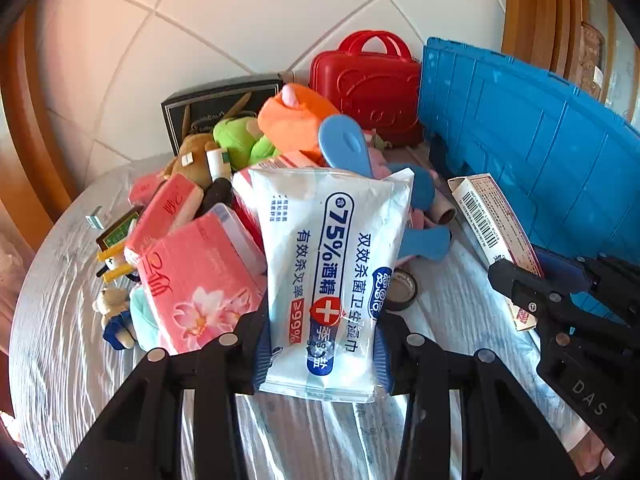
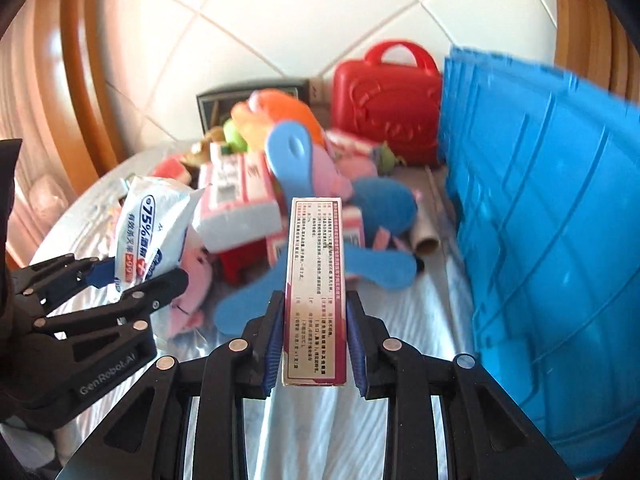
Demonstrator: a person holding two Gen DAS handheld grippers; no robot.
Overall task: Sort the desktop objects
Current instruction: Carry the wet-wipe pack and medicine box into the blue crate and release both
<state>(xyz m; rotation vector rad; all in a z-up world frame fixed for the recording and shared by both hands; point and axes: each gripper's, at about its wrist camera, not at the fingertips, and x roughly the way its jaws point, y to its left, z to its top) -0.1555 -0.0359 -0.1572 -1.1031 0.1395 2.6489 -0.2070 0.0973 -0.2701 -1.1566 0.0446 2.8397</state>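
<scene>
Wipes pack [image 1: 332, 276] and carton [image 2: 314, 292] gripped beside blue crate [image 2: 552, 216]

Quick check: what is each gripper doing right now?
Left gripper: shut on the wet wipes pack.
Right gripper: shut on the narrow carton.

Blurred toy pile [image 2: 280, 184] (crate [image 2: 560, 240] edge-cropped)

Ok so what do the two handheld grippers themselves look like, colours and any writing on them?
Both are black plastic linkage frames with round silver pivot pins and ribbed blue pads on the fingers. The left gripper carries white "GenRobot.AI" lettering on its side in the right wrist view. The right gripper shows the letters "DAS" on its body in the left wrist view. No cables show in either view.
</scene>
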